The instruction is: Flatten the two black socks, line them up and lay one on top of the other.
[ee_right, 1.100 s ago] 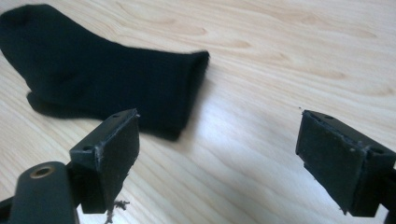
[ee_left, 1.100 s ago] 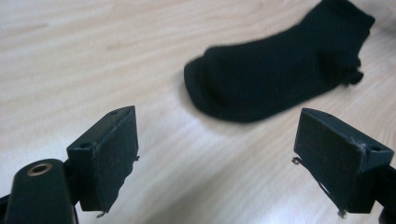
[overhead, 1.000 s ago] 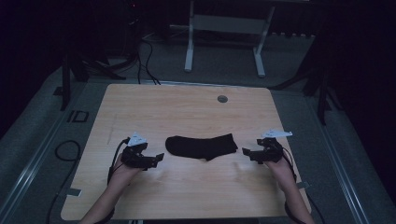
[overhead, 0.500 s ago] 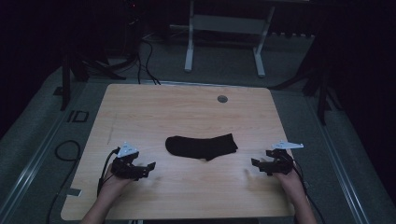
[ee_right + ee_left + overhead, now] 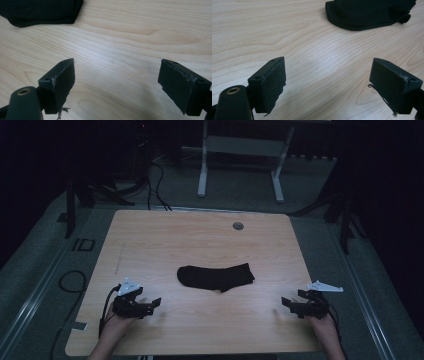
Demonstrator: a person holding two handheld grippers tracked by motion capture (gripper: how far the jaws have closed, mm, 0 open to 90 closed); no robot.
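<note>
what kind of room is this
Probably a lab or recording studio: a wooden table with one sock, dark curtains all round, cables on the carpet, and a bare desk frame behind.

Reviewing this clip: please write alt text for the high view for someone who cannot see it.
A black sock lies flat near the middle of a light wooden table, untouched. A person's hands reach in from the near edge, the left claw and right claw both open, one at each side of the sock and apart from it. The room around is dark.

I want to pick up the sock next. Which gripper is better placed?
Left, slightly: the left gripper is open and looks nearer the sock than the open right gripper.
</note>
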